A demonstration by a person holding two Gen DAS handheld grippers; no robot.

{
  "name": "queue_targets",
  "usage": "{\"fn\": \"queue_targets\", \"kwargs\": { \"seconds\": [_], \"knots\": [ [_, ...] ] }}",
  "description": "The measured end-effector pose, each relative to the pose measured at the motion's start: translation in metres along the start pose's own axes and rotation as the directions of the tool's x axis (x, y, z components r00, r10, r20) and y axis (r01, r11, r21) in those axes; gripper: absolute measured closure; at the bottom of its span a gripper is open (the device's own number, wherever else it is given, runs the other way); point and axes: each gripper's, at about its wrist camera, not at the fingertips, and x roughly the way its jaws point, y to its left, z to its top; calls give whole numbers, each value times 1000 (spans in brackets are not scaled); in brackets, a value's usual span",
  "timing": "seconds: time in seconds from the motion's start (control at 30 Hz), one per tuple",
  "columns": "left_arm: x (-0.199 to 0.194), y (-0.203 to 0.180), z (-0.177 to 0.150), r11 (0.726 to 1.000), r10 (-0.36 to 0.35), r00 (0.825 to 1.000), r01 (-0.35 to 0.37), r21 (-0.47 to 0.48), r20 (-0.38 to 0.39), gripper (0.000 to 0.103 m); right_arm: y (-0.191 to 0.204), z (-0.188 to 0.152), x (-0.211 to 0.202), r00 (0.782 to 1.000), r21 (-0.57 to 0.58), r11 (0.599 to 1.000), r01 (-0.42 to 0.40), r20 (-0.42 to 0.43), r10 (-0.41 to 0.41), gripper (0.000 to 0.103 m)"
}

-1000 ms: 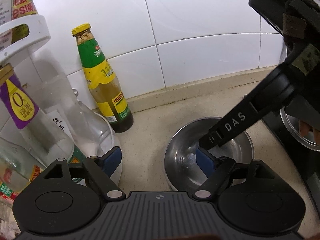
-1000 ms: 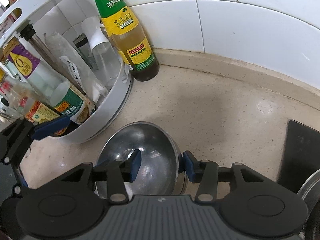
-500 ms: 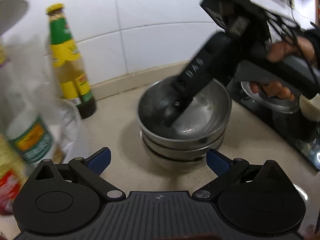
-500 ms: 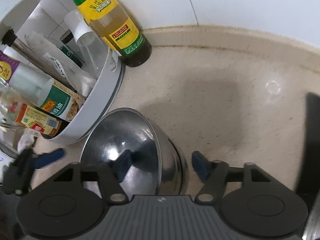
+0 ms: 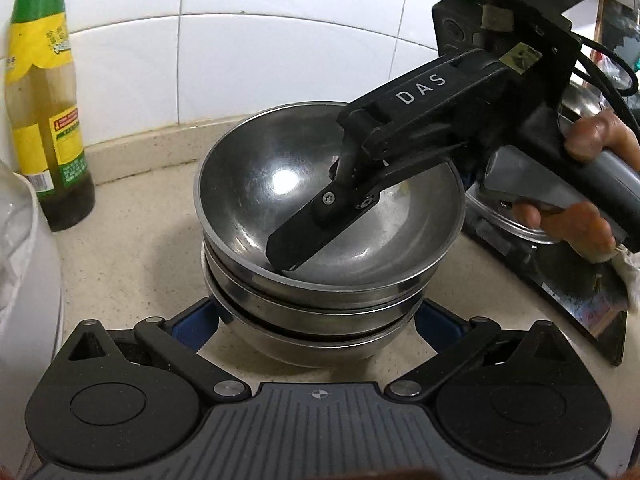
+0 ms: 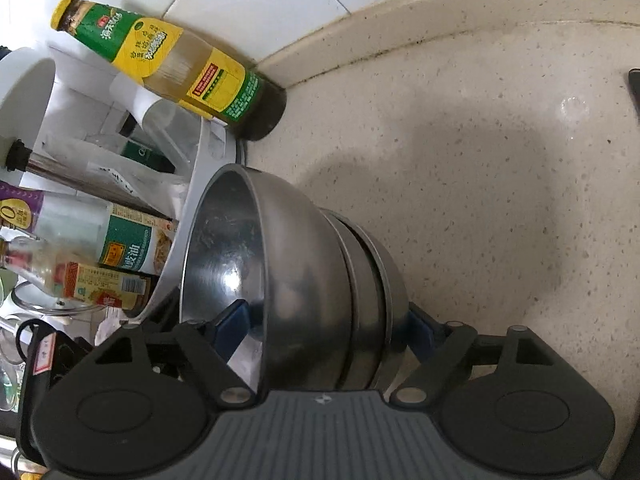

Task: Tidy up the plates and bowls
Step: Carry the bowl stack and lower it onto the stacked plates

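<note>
Three steel bowls sit nested in a stack on the beige counter; the top bowl [image 5: 280, 184] [image 6: 304, 264] rests in the other two. My left gripper [image 5: 316, 318] is wide open, its blue pads [image 5: 196, 320] flanking the bottom bowl [image 5: 320, 344] low on each side. My right gripper [image 6: 328, 330] straddles the near wall of the stack with its jaws opening: one pad is inside the top bowl, the other outside by the lowest bowl. In the left wrist view its black finger [image 5: 300, 240] reaches down into the top bowl.
A green-and-yellow sauce bottle [image 5: 44, 120] [image 6: 180, 68] stands by the tiled wall. A white round rack [image 6: 188, 200] of several bottles touches the stack's left side. A black stove [image 5: 560, 280] lies to the right, where a hand [image 5: 592, 216] holds the right gripper.
Both grippers sank and tipped downward. The right jaws widened off the top bowl's wall, leaving it on the stack. The left jaws spread wide and came down around the stack's base.
</note>
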Motion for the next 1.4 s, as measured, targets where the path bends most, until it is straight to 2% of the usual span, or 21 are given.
{"fn": "queue_targets", "kwargs": {
  "seconds": [0.2,0.33,0.5,0.63,0.8,0.97,1.03,1.13,1.23,1.4],
  "knots": [
    [-20,-15,1,998,57,997,-58,18,44,0,7,-2,-10,999,-43,998,-35,21,36,26],
    [-62,-32,6,995,104,992,-104,3,74,0,29,-11,-27,996,-83,994,-78,28,80,26],
    [-103,-69,-6,989,150,985,-148,-29,82,0,64,-47,-60,993,-171,979,-114,4,116,26],
    [-122,-97,-30,986,160,986,-158,-53,50,0,70,-84,-67,990,-192,972,-136,-51,128,26],
    [-135,-122,-58,990,140,990,-140,-15,5,0,70,-134,-71,993,-199,973,-114,-60,104,27],
    [-131,-131,-77,988,150,988,-147,54,-45,0,64,-167,-60,999,-163,986,-35,-30,31,30],
    [-138,-135,-80,985,159,987,-157,65,-26,0,59,-176,-56,999,-123,992,-27,-33,23,29],
    [-149,-138,-80,976,210,977,-206,73,-37,0,54,-185,-67,1000,-72,997,-2,15,3,29],
    [-164,-137,-82,965,260,965,-258,39,-46,0,59,-197,-86,995,-58,998,12,104,-6,29],
    [-197,-127,-78,923,374,926,-377,-71,-53,0,87,-230,-119,960,-104,992,74,275,-42,27]
  ]
}}
